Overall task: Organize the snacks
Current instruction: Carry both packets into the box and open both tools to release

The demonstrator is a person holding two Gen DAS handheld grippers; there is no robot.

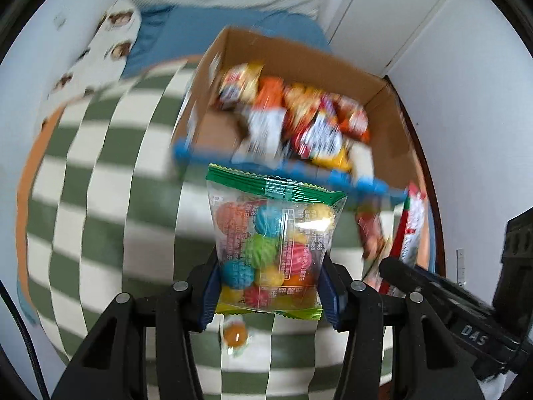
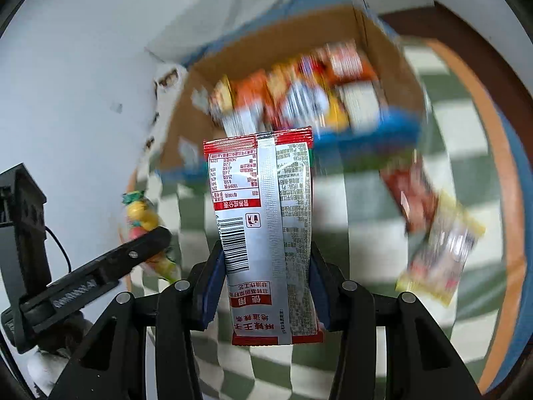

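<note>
We hold a snack in each gripper, both lifted clear of the green-and-white checked cloth (image 1: 100,200), and the cardboard box (image 1: 383,100) waits just beyond them on the far side. The left gripper (image 1: 268,286) has its blue pads clamped on the lower part of a clear bag of coloured candy balls (image 1: 273,240), whose green sealed top points toward the box. The right gripper (image 2: 266,286) is pinched tight on a red-and-silver snack packet (image 2: 263,220), gripped low down with its printed back facing us and its far end reaching toward the near wall of the box. In the right wrist view the left gripper shows at the left edge with the candy bag in its fingers, so the two hands sit side by side. The box already holds a row of orange, red and yellow packets (image 1: 299,113), with bare cardboard floor at its left end. We judge this to be the carry step: both items are picked and need to travel over the blue-edged near rim (image 1: 206,155) and into the box. The next move calls for bringing each packet above the open part of the box without knocking the rim, then parting the fingers to let it drop beside the others. Some snacks remain outside: a blurred red and yellow pair (image 2: 433,233) on the cloth to the right, and a small orange sweet (image 1: 235,333) below the left gripper, so the sorting is, by our reckoning, not finished.
</note>
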